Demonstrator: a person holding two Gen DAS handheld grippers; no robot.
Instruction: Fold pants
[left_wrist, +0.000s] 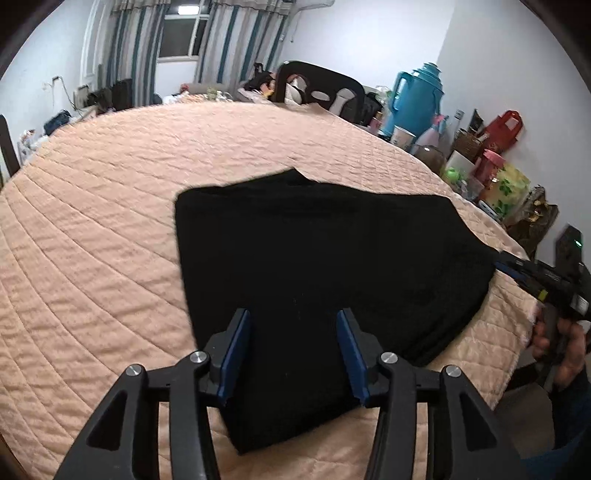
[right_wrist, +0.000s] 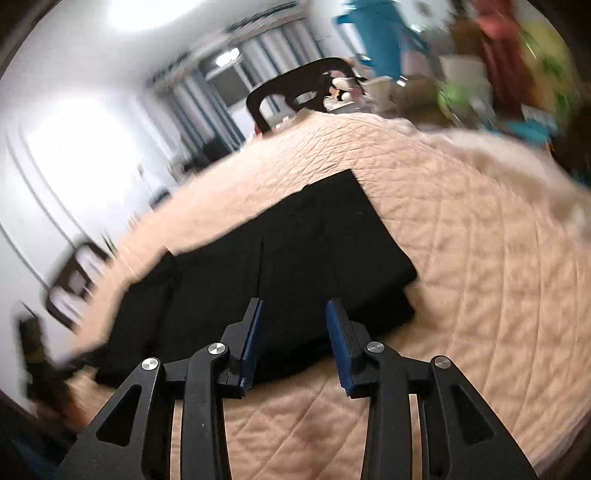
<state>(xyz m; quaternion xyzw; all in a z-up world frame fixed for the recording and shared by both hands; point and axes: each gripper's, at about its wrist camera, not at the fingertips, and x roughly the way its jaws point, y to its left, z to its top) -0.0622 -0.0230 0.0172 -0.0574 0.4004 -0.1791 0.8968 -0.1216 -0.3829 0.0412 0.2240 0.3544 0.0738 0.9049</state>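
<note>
We see the black pants (left_wrist: 325, 266) lying folded flat on the peach quilted cover (left_wrist: 96, 229), directly ahead of and beneath the left gripper (left_wrist: 294, 349), whose blue-padded jaws stand apart over the near end of the cloth without pinching it. At that gripper's right, the right gripper (right_wrist: 294, 345) sits by the pants' right edge, held in a hand (left_wrist: 554, 339). In its own blurred view its jaws stand apart with nothing between them, the pants lying just ahead and stretching away to its left.
</note>
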